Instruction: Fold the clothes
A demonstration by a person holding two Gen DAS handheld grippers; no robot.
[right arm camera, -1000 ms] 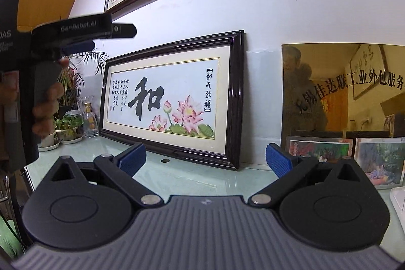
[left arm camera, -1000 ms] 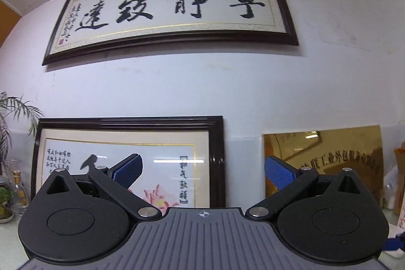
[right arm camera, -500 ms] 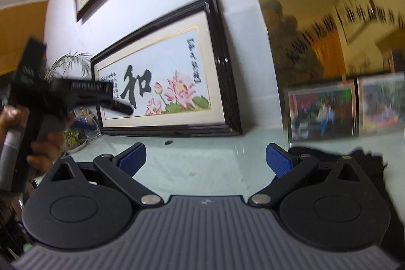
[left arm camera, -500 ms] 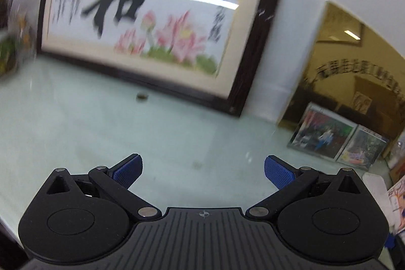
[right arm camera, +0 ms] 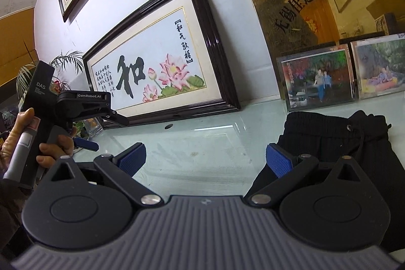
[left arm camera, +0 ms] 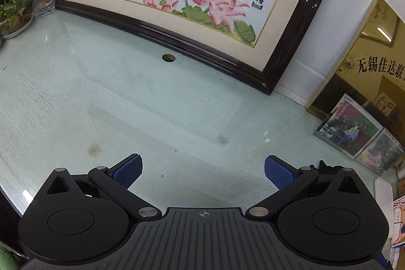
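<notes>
Both claws released: left gripper [left arm camera: 201, 171] over bare glass table [left arm camera: 126, 98], right gripper [right arm camera: 205, 160] just beside black trousers [right arm camera: 336, 143]. Trousers lying on table's right side, waistband toward photos [right arm camera: 319, 79]; possibly touching right finger.

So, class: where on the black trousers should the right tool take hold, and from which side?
Grip the black trousers at the waistband corner nearest the right tool, coming from the left: the band lies flat on the glass table with that edge exposed.
</notes>
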